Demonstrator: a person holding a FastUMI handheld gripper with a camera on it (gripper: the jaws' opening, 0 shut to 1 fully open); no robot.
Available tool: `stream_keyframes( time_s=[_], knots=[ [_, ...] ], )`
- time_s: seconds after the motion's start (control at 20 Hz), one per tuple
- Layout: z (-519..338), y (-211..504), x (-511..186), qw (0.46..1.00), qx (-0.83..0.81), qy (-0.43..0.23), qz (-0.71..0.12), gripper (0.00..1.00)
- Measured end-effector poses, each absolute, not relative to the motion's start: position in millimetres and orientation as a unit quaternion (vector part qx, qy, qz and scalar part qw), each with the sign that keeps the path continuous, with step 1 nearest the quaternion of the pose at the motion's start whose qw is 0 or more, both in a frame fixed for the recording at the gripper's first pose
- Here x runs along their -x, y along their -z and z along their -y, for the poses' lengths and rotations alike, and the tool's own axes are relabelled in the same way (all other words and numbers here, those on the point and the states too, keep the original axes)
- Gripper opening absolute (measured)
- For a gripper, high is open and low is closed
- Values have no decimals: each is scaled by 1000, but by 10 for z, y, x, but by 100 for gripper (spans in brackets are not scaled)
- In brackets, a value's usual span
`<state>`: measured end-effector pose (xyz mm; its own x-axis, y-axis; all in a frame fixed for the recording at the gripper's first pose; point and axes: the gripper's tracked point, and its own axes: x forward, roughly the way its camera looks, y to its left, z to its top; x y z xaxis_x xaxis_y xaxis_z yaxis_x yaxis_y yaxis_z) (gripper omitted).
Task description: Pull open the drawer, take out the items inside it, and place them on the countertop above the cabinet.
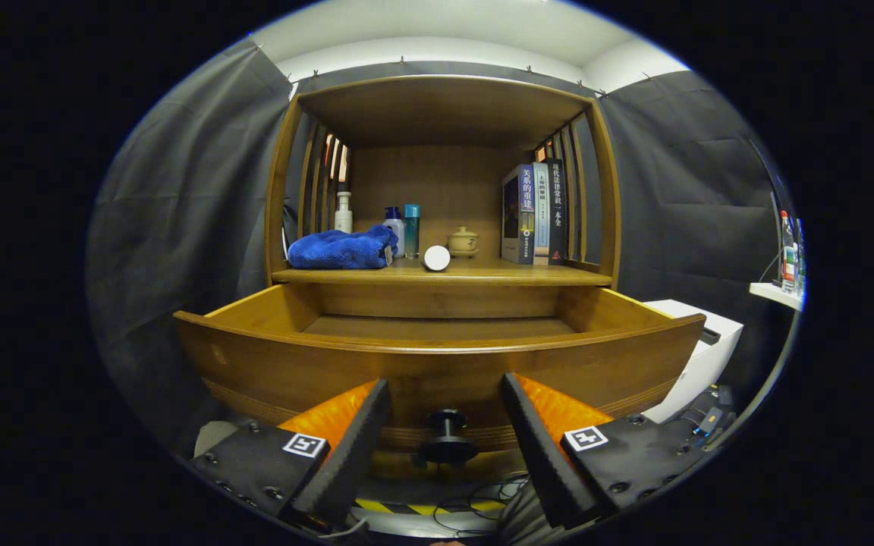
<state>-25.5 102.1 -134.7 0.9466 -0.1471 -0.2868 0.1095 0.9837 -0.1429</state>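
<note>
Drawer (437,356) broadside, claw (446,436) spread.

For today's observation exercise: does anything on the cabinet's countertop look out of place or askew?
One thing: a white cylinder lies on its side at the countertop's front edge, while the bottles behind it stand upright. The drawer is pulled open; the gripper is open, its fingers either side of the knob.

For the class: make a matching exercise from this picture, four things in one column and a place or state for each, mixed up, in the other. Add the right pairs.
1. drawer
2. knob
3. blue towel
4. books

A. upright at the shelf's right end
B. between the open gripper's fingers, untouched
C. pulled open
D. folded at the shelf's left end

Pairs: 1-C, 2-B, 3-D, 4-A
</note>
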Motion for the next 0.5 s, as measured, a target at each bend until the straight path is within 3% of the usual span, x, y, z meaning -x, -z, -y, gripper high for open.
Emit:
stream_keyframes(
  time_s=[0.5],
  knots=[
    [-919, 1416, -547, 982, 61, 69, -165, 99]
  ],
)
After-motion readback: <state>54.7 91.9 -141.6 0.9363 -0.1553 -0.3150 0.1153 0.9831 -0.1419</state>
